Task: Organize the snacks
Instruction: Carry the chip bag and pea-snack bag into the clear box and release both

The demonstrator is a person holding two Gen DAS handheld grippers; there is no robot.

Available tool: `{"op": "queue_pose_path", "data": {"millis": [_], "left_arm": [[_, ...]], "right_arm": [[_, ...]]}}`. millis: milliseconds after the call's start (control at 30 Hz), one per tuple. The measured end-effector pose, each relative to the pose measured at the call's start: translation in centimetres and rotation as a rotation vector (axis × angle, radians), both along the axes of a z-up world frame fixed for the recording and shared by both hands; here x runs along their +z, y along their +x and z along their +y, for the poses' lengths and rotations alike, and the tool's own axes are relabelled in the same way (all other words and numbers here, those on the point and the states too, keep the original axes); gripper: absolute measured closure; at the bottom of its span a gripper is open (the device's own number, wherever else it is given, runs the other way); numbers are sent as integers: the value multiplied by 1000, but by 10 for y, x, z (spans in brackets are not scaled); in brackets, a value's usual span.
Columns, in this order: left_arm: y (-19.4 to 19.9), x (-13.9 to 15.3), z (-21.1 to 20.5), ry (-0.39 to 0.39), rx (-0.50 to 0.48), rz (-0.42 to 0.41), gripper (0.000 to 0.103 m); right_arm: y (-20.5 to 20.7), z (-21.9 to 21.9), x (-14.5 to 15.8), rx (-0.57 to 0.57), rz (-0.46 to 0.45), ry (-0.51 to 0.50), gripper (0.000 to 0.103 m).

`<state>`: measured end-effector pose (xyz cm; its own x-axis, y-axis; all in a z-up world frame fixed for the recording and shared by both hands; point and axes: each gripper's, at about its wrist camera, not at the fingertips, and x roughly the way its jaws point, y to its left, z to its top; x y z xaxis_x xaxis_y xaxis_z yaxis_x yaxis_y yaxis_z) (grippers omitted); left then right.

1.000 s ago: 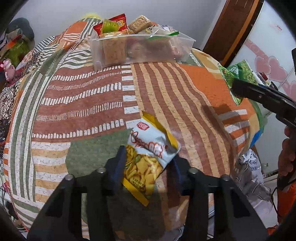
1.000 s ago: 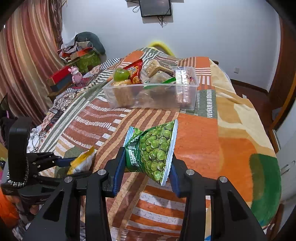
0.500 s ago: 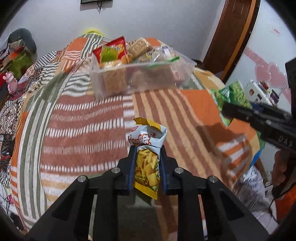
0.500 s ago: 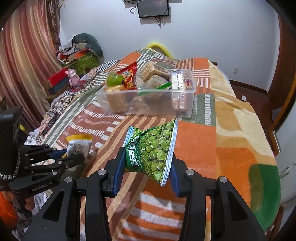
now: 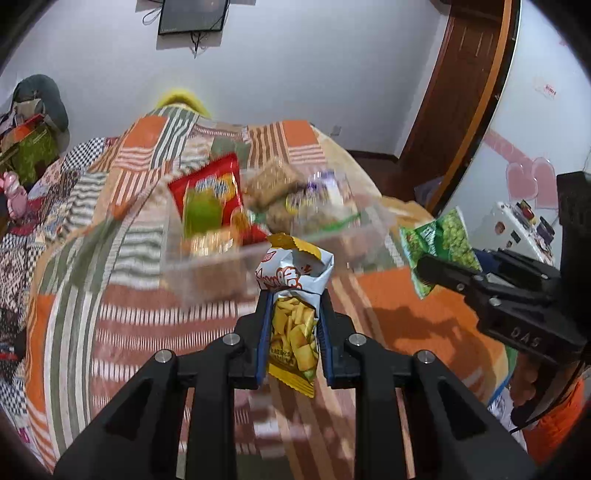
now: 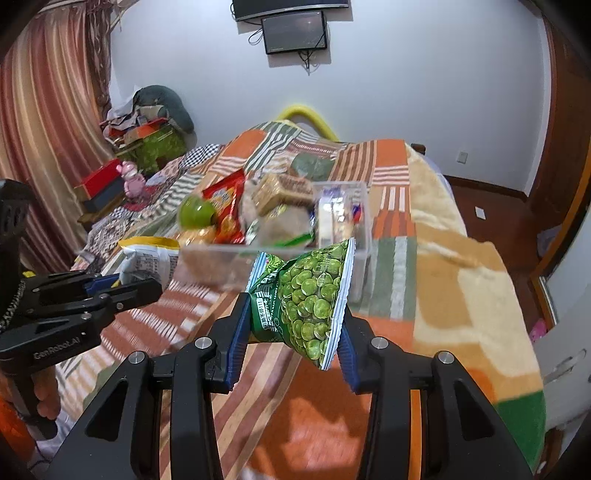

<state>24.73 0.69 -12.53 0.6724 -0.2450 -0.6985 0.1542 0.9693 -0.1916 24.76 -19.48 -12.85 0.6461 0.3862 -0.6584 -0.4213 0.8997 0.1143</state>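
Left gripper (image 5: 293, 325) clamps a yellow cracker packet (image 5: 293, 314), its lower end hidden between the pads. Right gripper (image 6: 291, 325) pinches a green pea packet (image 6: 308, 302). Both angle downward above the quilt (image 6: 443, 295). Beyond, a clear bin (image 6: 280, 236) of snacks appears motion-blurred.

The right tongs (image 6: 291, 325) pinch a crinkled green foil packet of green peas (image 6: 310, 299) between their blue pads, holding it up off the bed's orange, green and striped patchwork blanket (image 6: 443, 295). Just beyond it sits a clear plastic rectangular tub (image 6: 360, 221) heaped with snacks: a red crisp bag (image 6: 225, 206), a green round cup (image 6: 195, 212) and tan wrapped biscuit bars (image 6: 280, 192). At the left, the left tongs (image 6: 144, 284) are clamped on a white and yellow snack packet (image 6: 149, 258), raised near the tub's left end. A small dark screen (image 6: 293, 31) hangs on the far wall.
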Motion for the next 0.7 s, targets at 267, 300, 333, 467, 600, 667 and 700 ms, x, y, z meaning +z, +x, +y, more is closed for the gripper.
{"op": "queue_pose_path", "data": {"millis": [267, 300, 333, 467, 600, 667, 700], "left_arm": [[47, 7, -7, 13, -8, -43, 81], [53, 7, -8, 15, -9, -44, 81], [59, 6, -9, 18, -7, -45, 81], [79, 1, -10, 25, 1, -44, 81], [99, -7, -9, 19, 4, -32, 81], [107, -11, -10, 32, 6, -28, 81], [111, -15, -11, 38, 9, -26, 81]], "right_arm": [[35, 5, 0, -23, -24, -8, 64], [38, 6, 0, -24, -27, -14, 64], [41, 8, -1, -25, -29, -18, 64], [58, 14, -8, -30, -26, -36, 64], [75, 15, -18, -31, -3, -45, 64], [79, 15, -22, -36, 2, -52, 64], [80, 15, -23, -36, 3, -53, 64]]}}
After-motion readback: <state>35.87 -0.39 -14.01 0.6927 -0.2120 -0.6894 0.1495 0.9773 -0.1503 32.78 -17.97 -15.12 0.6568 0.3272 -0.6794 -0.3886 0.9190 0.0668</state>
